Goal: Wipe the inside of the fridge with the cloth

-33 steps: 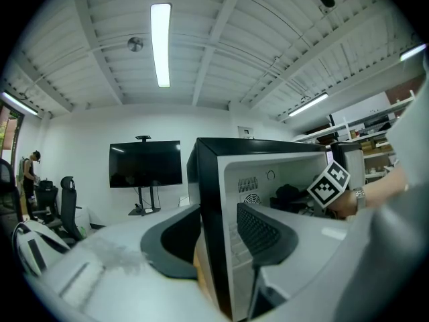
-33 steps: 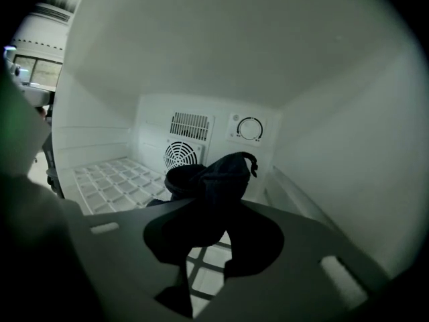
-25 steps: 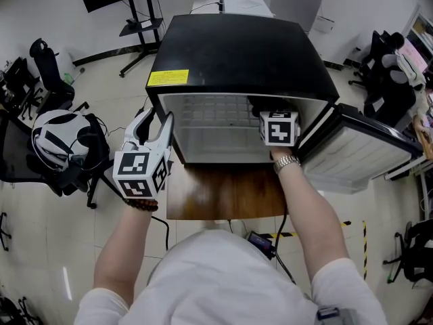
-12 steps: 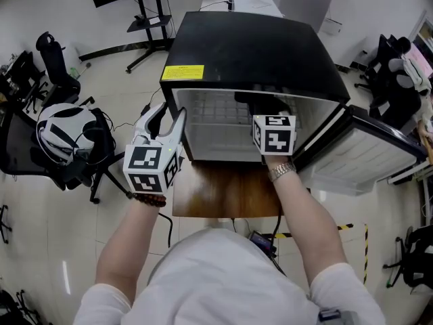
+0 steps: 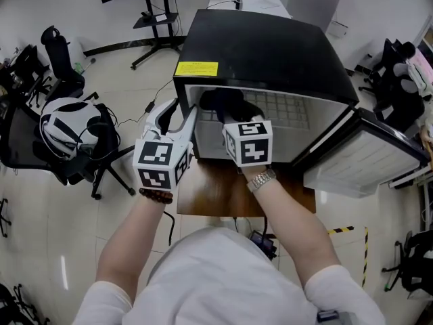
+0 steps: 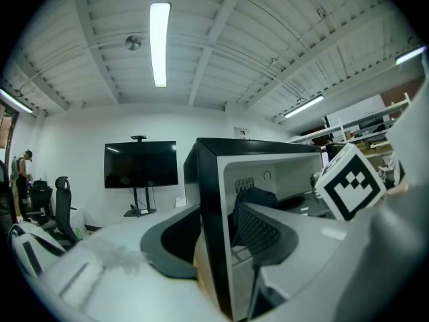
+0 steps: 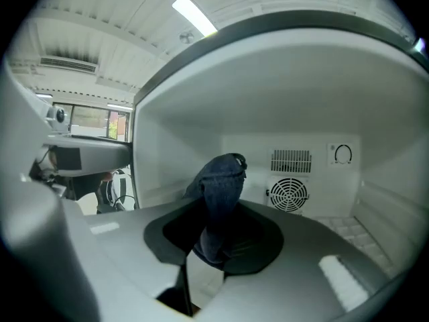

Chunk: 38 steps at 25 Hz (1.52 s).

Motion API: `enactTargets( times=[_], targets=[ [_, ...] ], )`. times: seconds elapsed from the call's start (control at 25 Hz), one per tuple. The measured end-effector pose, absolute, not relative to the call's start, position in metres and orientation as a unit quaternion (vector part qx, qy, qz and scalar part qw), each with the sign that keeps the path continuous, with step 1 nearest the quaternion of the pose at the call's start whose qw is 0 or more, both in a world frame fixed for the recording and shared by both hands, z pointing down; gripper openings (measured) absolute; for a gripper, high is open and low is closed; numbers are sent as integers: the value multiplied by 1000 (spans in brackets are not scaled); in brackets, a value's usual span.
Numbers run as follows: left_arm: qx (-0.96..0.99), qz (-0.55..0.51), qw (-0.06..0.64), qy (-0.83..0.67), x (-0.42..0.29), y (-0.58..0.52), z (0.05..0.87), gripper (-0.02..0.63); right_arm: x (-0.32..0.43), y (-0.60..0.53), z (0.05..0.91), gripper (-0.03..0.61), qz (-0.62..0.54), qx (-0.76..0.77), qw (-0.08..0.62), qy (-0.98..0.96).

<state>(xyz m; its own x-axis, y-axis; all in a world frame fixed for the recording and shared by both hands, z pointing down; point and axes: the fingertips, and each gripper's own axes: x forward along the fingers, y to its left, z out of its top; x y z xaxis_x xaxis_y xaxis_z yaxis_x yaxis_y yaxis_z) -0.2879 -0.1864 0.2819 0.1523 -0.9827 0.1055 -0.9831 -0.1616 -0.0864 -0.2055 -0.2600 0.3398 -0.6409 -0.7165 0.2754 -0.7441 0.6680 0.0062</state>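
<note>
Right tongs (image 7: 218, 243) tight on bunched dark-blue cloth (image 7: 221, 183) inside fridge (image 7: 301, 99); left tongs (image 6: 218, 237) seemingly open astride its wall (image 6: 209, 180).

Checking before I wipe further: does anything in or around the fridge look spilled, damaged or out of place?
Nothing stands out. The fridge stands on the table with its door open, and no spill shows inside. The right gripper pinches the cloth; the left gripper has its jaws astride the fridge's left wall.
</note>
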Motion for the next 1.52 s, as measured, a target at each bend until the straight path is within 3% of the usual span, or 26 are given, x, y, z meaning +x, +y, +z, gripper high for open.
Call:
enactTargets(
  times=[0.48, 1.52],
  targets=[
    [763, 70, 0, -643, -287, -185, 282, 164, -227, -249, 377, 89, 40, 391, 179, -902],
    [755, 62, 3, -653, -288, -182, 283, 164, -101, -284, 380, 89, 37, 491, 184, -851]
  ],
)
